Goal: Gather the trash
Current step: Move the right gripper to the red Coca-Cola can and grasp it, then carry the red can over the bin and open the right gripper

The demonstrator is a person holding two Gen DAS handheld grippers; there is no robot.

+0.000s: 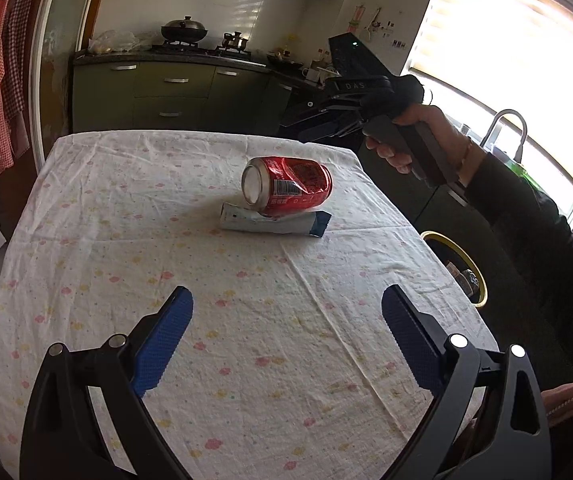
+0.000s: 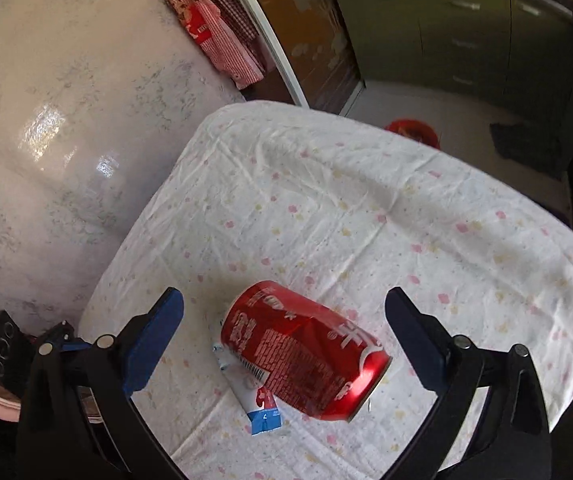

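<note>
Left gripper (image 1: 286, 308) is hovering low over the near part of the table (image 1: 86, 240), fingers (image 1: 166, 332) spread wide, nothing between them. Cloth with small pink and yellow dots is covering the table.

Mid-table: dented red can (image 1: 288, 186) is lying on its side, resting on top of a flattened white-and-blue tube (image 1: 274, 224). Tube is lying flat on the cloth, crimped blue end sticking out past the can.

Right gripper (image 2: 284, 320) is hanging above the can, looking down on it, fingers (image 2: 154, 340) also wide apart, holding nothing. From its view the can (image 2: 306, 352) is sitting between the two fingers but below them, not touching. Tube (image 2: 254, 396) is poking out beneath the can.

In the left view a hand (image 1: 418, 140) is gripping the right gripper's handle beyond the table's far right corner.

Yellow-rimmed bin (image 1: 466, 268) is sitting on the floor just off the table's right edge, some stuff inside, can't tell what.

Far back: green cabinets (image 1: 166, 92), wok (image 1: 184, 30) on the stove.
</note>
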